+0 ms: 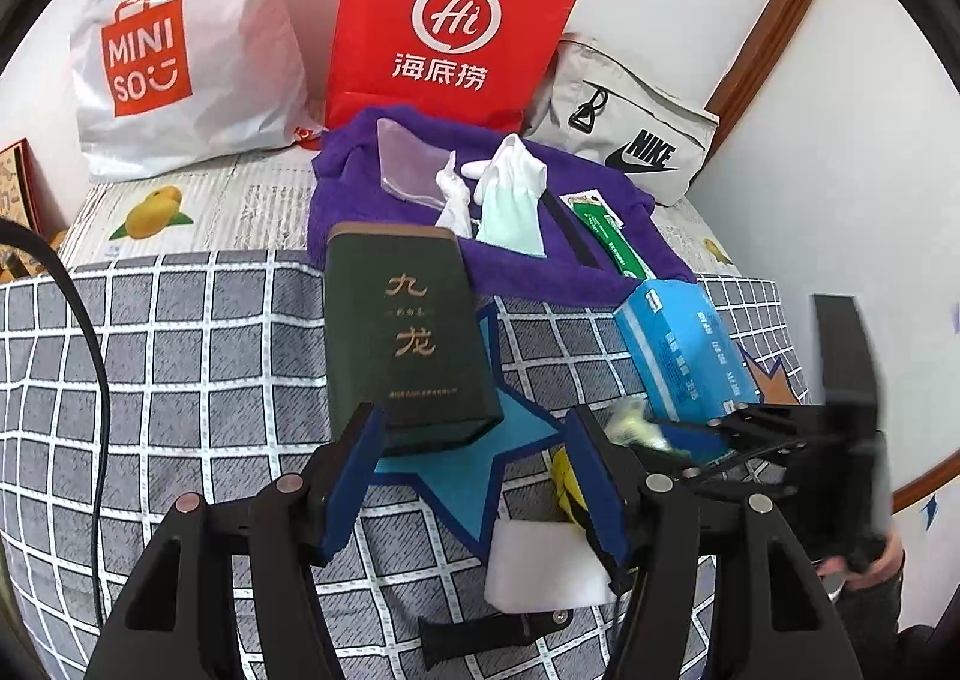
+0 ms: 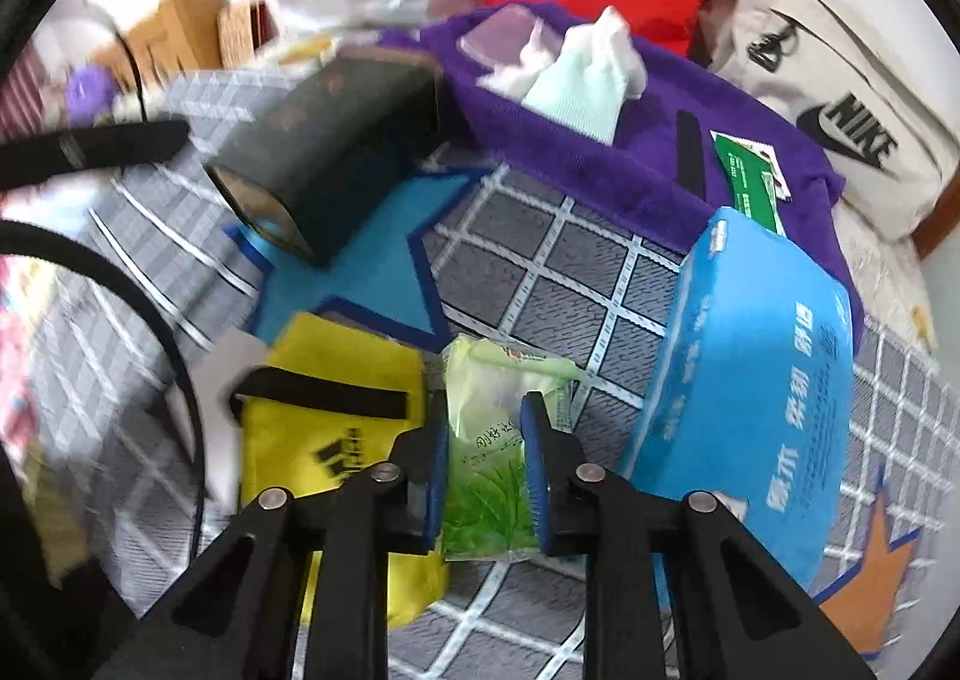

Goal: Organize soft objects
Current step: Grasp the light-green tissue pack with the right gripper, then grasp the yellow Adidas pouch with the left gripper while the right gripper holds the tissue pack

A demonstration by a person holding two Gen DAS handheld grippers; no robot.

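My right gripper (image 2: 485, 443) is shut on a green tissue pack (image 2: 498, 440), held between its blue pads; in the left wrist view it shows blurred at the right (image 1: 636, 422). A yellow pouch (image 2: 336, 428) lies just left of it, a blue tissue pack (image 2: 762, 368) just right. My left gripper (image 1: 474, 458) is open and empty, low over the bed, with a dark green box (image 1: 402, 332) right in front of it and a white sponge (image 1: 546, 566) by its right finger. White gloves (image 1: 504, 188) and a clear pouch (image 1: 414, 164) lie on a purple towel (image 1: 360, 188).
A white Miniso bag (image 1: 180, 56), a red paper bag (image 1: 456, 20) and a grey Nike bag (image 1: 630, 134) stand along the back wall. A green packet (image 1: 612, 242) lies on the towel. A black cable (image 1: 90, 356) runs at the left. The grey checked cover (image 1: 180, 368) spreads below.
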